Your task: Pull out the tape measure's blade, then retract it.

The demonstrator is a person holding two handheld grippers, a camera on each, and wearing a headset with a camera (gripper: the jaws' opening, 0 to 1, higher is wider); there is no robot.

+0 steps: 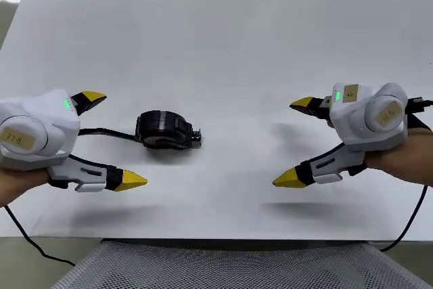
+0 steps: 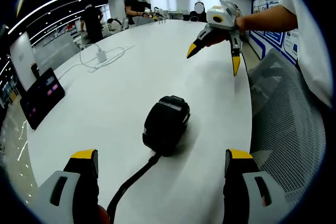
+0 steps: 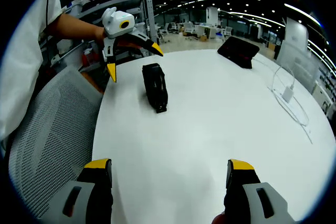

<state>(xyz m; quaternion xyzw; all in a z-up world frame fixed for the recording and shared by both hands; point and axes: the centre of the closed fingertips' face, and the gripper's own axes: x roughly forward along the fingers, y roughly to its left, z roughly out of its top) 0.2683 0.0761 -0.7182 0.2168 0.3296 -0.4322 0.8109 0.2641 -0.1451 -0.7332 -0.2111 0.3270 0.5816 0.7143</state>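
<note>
Head view: the tape measure [image 1: 166, 130] lies on the white surface [image 1: 237, 52], near your left gripper [image 1: 114, 139] and well apart from your right gripper [image 1: 292, 142]. Both grippers hold nothing.

Left gripper view: the tape measure sits ahead of your spread fingers [image 2: 84, 163], with its black strap [image 2: 131, 184] running back toward you.

Right gripper view: your fingers are apart, and the blade end [image 3: 160, 109] faces them.

Judgement: the blade is not yet drawn, so you are at the approach. Next, clamp the body with the left and pinch the blade end with the right.
</note>
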